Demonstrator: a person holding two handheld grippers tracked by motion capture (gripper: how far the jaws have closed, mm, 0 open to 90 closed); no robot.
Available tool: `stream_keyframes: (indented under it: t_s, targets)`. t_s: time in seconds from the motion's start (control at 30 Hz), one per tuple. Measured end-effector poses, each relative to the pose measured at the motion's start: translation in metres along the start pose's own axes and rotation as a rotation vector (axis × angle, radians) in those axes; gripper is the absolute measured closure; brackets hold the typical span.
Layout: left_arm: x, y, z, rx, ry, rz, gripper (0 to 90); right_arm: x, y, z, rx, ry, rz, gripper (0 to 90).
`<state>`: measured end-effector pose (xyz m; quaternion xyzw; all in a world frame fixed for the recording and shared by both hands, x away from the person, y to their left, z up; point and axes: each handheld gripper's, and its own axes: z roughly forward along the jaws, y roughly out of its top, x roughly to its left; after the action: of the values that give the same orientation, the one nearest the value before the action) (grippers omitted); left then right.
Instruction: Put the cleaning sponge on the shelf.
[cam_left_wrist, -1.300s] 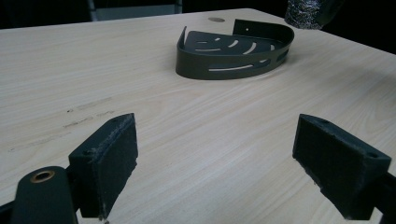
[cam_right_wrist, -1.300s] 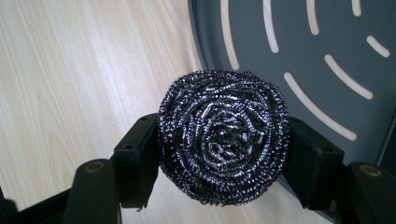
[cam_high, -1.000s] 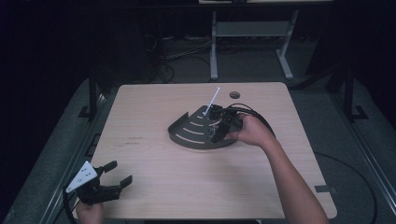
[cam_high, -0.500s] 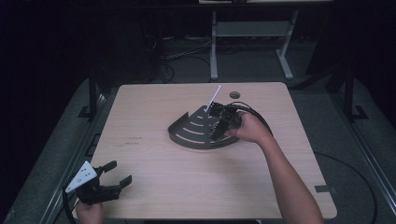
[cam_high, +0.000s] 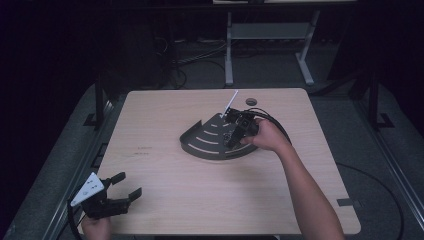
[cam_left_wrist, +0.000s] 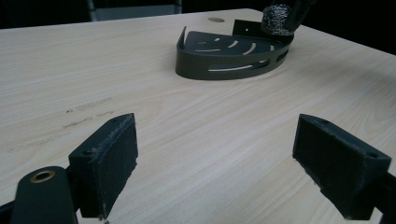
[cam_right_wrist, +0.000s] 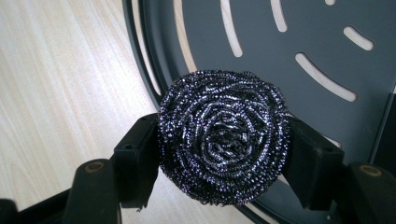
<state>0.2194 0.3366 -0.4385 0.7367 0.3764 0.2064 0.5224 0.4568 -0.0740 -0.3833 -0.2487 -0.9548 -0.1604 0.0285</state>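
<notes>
A dark grey quarter-round slotted tray (cam_high: 210, 142) lies on the wooden table (cam_high: 165, 115), near its middle. My right gripper (cam_high: 233, 136) hovers over the tray's right edge, shut on a round steel-wool scourer (cam_right_wrist: 223, 136). The tray (cam_right_wrist: 303, 32) lies just beneath the scourer, whose lower left part overhangs the rim. From the left gripper view the scourer (cam_left_wrist: 279, 17) hangs above the tray's (cam_left_wrist: 229, 56) far right corner. My left gripper (cam_high: 125, 192) rests near the table's front left corner, jaws wide open, nothing between its pads (cam_left_wrist: 112, 154).
A small round hole (cam_high: 251, 102) marks the table behind the tray. A white stick (cam_high: 230, 104) rises from the right gripper. A metal stand (cam_high: 265, 35) and cables lie on the dark floor behind the table.
The right gripper has shifted slightly toward the tray's front edge with the scourer held. The left gripper has stayed in place.
</notes>
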Motion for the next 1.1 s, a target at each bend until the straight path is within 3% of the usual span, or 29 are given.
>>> stream_keyframes:
  t_s: [0.47,1.1]
  targets:
    - [0.000,0.000,-0.001,0.000,0.002,-0.001,13.3,-0.007,0.013,0.004,0.002,-0.015,0.003,33.4]
    - [0.001,-0.001,-0.002,-0.007,0.001,-0.007,13.3,-0.018,0.019,0.031,0.037,-0.031,0.035,33.3]
